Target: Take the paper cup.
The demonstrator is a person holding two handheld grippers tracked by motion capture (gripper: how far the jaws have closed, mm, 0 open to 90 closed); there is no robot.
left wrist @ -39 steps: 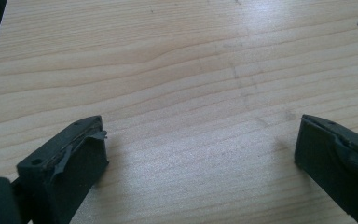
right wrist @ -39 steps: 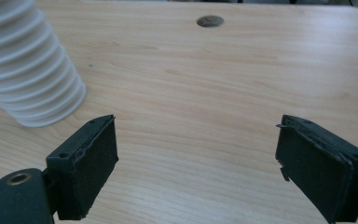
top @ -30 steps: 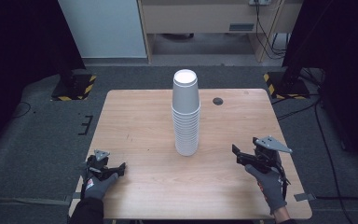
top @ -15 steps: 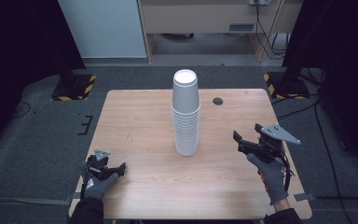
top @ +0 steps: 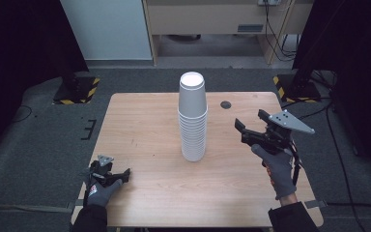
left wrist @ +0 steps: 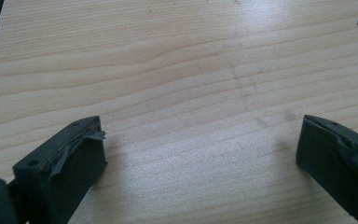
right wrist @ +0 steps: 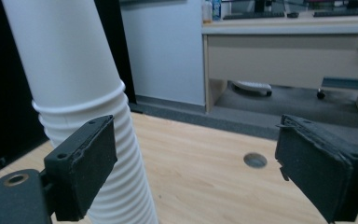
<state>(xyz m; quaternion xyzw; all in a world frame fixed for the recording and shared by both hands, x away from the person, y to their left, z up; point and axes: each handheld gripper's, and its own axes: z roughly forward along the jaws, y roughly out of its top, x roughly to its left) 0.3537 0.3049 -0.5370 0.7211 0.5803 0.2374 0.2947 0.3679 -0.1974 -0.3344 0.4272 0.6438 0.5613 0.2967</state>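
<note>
A tall stack of white paper cups [top: 192, 116] stands upright at the middle of the wooden table [top: 145, 125]. My right gripper [top: 239, 130] is raised above the table to the right of the stack, open, its jaws pointing left at it with a gap between. In the right gripper view the stack [right wrist: 74, 93] rises at the left, behind the left jaw, and my gripper [right wrist: 196, 168] holds nothing. My left gripper [top: 123, 172] rests low at the table's front left corner, open. In the left gripper view its jaws [left wrist: 200, 154] are spread over bare wood.
A round cable hole [top: 226, 104] sits in the table behind the right gripper. Beyond the table stand a white panel [top: 108, 29] and a wooden desk [top: 212, 19]. Yellow-black striped stand feet [top: 77, 92] lie on the grey floor at both sides.
My right gripper has risen and moved forward, toward the cup stack's level. The left gripper and the stack have stayed put.
</note>
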